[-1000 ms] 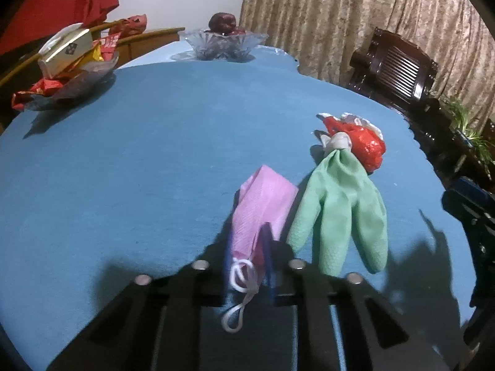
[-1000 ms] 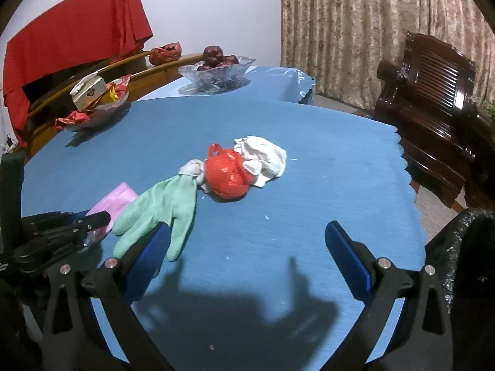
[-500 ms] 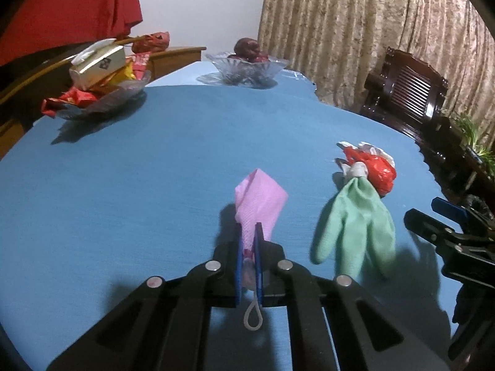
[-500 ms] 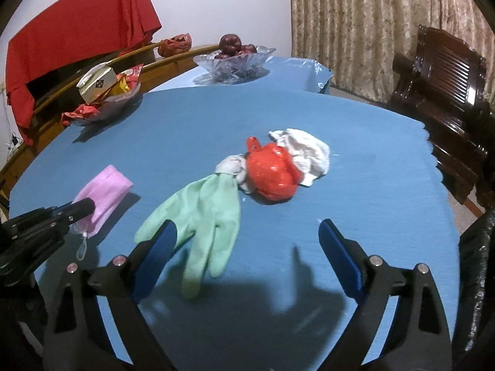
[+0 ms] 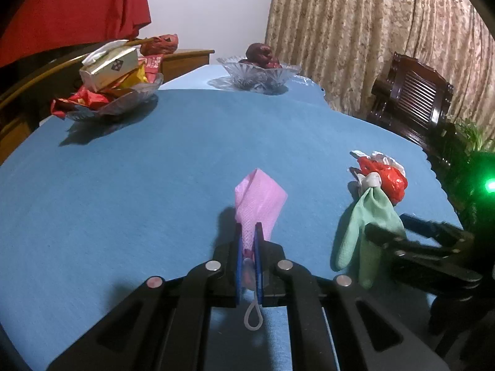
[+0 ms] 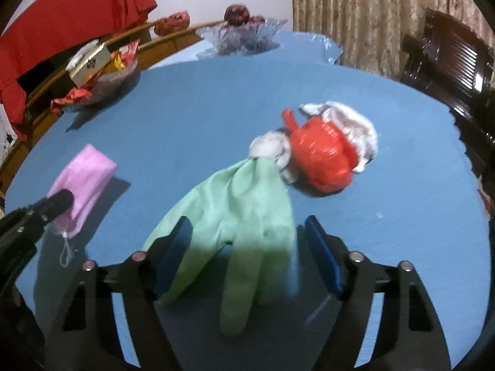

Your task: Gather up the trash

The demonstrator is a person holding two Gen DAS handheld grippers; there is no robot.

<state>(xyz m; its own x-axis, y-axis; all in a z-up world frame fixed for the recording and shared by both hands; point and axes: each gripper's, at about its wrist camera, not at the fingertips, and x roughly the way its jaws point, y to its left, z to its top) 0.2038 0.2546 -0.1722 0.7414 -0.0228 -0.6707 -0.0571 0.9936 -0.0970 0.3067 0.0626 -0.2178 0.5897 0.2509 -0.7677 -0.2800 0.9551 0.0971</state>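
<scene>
A pink face mask (image 5: 258,198) hangs pinched in my left gripper (image 5: 249,235), which is shut on its lower end, and the ear loop dangles below the pads. In the right wrist view the mask (image 6: 85,176) is lifted a little off the blue tablecloth. A green rubber glove (image 6: 247,191) lies flat with its fingers toward me. My right gripper (image 6: 247,228) straddles its palm. Its jaws are closing, with a gap still showing at the right pad. Past the glove's cuff lie a red plastic bag (image 6: 324,151) and crumpled white paper (image 6: 352,120).
A glass bowl of snack packets (image 5: 117,99) and a glass fruit bowl (image 5: 260,74) stand at the table's far side. A dark wooden chair (image 5: 414,99) stands beyond the scalloped right edge of the tablecloth (image 5: 433,167). Curtains hang behind.
My right gripper came forward and down over the green glove and its jaws narrowed. The left gripper finished shutting on the pink mask and raised it slightly.
</scene>
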